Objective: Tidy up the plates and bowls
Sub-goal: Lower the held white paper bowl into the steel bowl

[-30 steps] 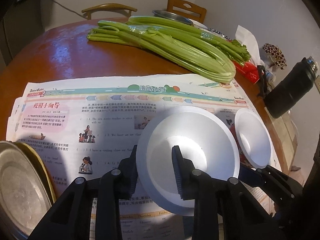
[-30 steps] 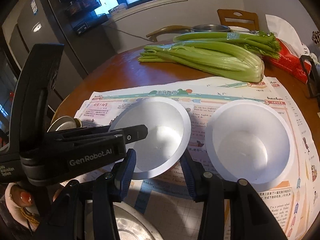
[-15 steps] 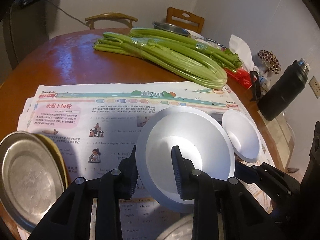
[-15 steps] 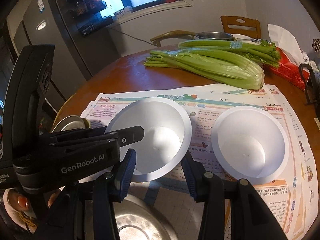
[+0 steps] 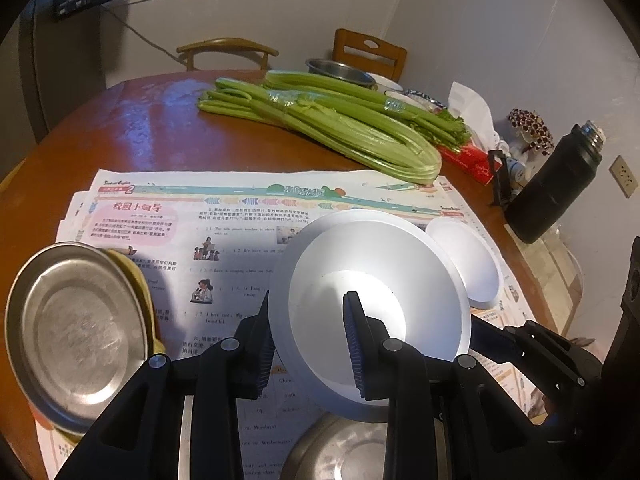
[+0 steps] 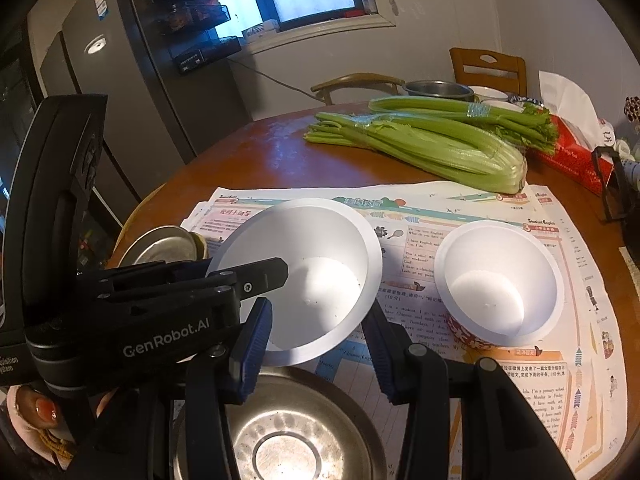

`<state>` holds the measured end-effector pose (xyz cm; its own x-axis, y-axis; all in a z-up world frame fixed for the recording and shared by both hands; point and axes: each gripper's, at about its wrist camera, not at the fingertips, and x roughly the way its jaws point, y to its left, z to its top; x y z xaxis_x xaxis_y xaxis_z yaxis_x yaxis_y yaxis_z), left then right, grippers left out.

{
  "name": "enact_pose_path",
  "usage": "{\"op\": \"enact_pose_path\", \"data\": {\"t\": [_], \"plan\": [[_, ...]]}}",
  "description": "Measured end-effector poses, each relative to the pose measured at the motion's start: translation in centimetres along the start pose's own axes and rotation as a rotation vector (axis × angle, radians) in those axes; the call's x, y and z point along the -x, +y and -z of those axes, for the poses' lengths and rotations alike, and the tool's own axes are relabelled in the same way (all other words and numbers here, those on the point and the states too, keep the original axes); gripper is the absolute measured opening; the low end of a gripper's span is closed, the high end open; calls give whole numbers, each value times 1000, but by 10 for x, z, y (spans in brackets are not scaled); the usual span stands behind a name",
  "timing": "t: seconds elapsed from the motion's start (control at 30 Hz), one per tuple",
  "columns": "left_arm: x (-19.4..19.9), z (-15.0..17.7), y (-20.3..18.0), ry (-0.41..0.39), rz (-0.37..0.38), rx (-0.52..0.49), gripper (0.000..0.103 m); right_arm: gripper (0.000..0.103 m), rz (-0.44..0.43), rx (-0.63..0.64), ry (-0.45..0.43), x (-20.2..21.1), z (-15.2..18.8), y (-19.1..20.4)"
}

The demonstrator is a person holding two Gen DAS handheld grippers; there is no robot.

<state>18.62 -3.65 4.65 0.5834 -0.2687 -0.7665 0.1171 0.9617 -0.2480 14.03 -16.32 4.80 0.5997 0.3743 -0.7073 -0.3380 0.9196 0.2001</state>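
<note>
Our left gripper point(image 5: 310, 338) pinches the rim of a white bowl point(image 5: 376, 304), lifted above a steel bowl point(image 6: 280, 432); our right gripper point(image 6: 316, 344) stands open, empty.

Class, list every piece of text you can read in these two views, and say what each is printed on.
"GenRobot.AI": side of the left tool.
"Student English": newspaper header, just legible.
"2": same header strip.
"校园小向导": pink newspaper headline.
Newspaper body text, fridge sticker, red tissue box: too small or blurred.
</note>
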Motion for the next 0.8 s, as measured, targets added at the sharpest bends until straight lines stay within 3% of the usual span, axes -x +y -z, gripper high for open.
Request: {"op": "enact_pose_path", "data": {"t": [0.8], "plan": [[56, 40, -35, -59, 13, -39, 32, 47, 7, 30, -40, 59, 32, 9]]}}
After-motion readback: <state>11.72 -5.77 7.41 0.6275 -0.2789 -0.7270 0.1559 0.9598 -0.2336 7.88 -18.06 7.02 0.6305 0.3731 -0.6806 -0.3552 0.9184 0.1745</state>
